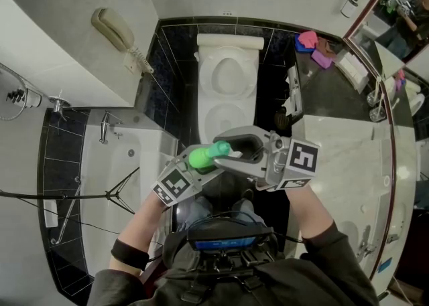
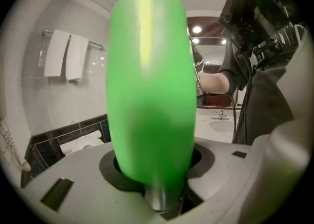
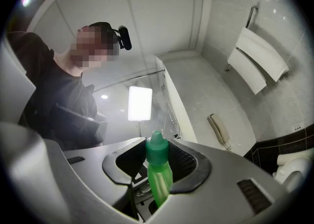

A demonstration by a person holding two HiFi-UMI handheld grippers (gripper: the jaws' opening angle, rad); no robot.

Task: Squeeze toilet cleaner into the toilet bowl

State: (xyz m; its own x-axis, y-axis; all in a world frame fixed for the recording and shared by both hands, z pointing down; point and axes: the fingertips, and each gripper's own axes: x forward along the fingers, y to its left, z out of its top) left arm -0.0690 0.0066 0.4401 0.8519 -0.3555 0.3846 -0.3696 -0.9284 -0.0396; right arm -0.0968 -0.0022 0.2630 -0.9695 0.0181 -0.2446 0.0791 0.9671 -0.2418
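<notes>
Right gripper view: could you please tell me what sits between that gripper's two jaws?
The green cap of the toilet cleaner bottle stands between them, gripped by the right gripper, as that view shows.

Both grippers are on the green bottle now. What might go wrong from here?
The green bottle lies almost level in the left gripper and seems short of the toilet bowl. Once uncapped, cleaner may drip on the dark floor. The right gripper grips only the small cap, so it could slip.
</notes>
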